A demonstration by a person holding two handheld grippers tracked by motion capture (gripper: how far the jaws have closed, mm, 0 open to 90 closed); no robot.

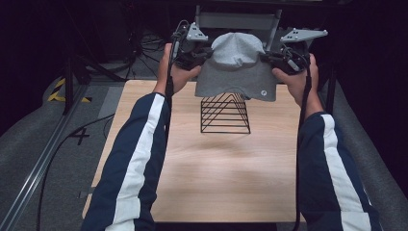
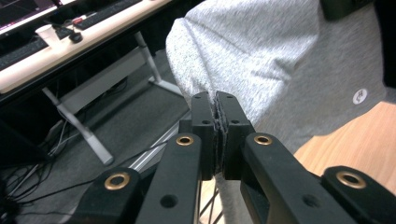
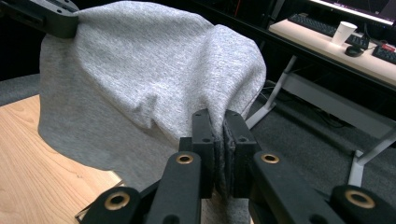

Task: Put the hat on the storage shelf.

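Garment [image 1: 236,72] hangs between left gripper [image 1: 204,54] and right gripper [image 1: 267,57], above wire rack [image 1: 225,114] standing on table [image 1: 202,168], far half.

You can read one sign on the floor [image 1: 48,139]: a black "4" [image 1: 81,136] left of the counter [image 1: 211,168]. The grey cloth [image 1: 235,72] carries a small round white badge [image 1: 263,93] near its hem; its mark is too small to read.
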